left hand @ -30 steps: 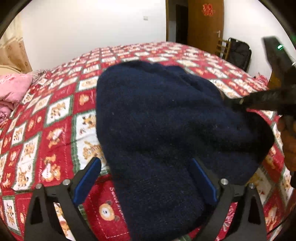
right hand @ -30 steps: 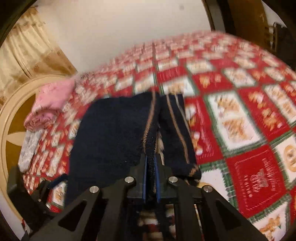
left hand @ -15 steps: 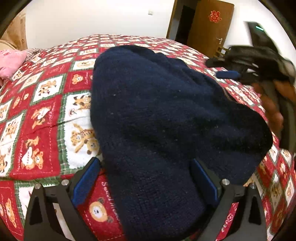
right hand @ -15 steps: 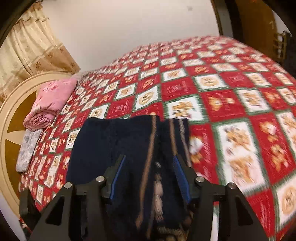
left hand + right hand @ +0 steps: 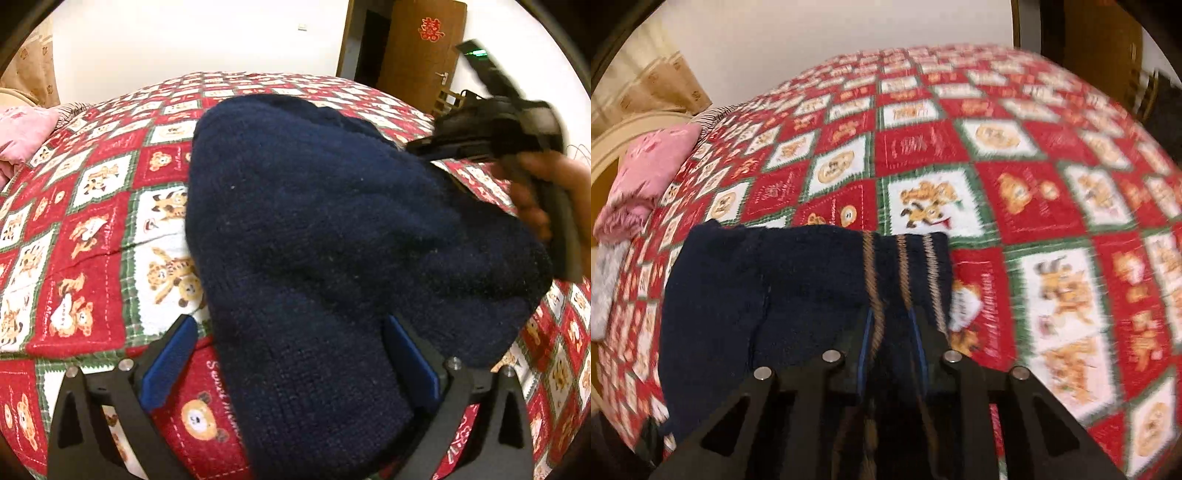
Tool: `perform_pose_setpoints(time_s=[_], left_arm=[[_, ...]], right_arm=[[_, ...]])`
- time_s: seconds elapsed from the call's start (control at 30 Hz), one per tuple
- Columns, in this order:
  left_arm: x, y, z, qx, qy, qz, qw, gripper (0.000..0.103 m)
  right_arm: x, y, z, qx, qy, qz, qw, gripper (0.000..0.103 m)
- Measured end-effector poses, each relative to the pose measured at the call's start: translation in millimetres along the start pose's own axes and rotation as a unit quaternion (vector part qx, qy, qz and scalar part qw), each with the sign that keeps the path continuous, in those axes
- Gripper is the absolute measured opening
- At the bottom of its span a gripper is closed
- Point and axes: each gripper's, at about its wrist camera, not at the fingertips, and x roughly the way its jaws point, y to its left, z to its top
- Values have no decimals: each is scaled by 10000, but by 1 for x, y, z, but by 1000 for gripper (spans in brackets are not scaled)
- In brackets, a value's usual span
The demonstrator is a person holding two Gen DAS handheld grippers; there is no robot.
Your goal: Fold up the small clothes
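A navy knitted garment [image 5: 332,236] lies part-folded on the patchwork bedspread [image 5: 92,229]. The left gripper [image 5: 291,362] stands wide open astride its near edge, gripping nothing, while the right gripper [image 5: 892,332] has just been closing on the striped hem [image 5: 905,266] between its fingers. The fold looks midway; next probably comes lifting that hem across the garment.
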Motion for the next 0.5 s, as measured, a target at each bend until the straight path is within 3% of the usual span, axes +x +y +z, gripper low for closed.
perform_pose_setpoints(time_s=[0.07, 0.13, 0.17, 0.27, 0.37, 0.5], left_arm=[[0, 0, 0, 2, -4, 8, 10000, 103], [1, 0, 0, 2, 0, 9, 10000, 103], [2, 0, 0, 4, 1, 12, 10000, 103], [2, -1, 0, 4, 6, 16, 10000, 103], [3, -1, 0, 11, 13, 26, 10000, 103], [3, -1, 0, 26, 17, 21, 10000, 103]], right_arm=[[-24, 1, -12, -128, -158, 100, 9997, 23], [-57, 10, -35, -391, -411, 281, 9980, 43], [-71, 16, -47, -542, -542, 363, 9964, 46], [-96, 33, -78, -881, -696, 668, 9914, 46], [-96, 47, -105, -1014, -505, 914, 9894, 46], [-76, 39, -123, -1090, -223, 459, 9927, 46]])
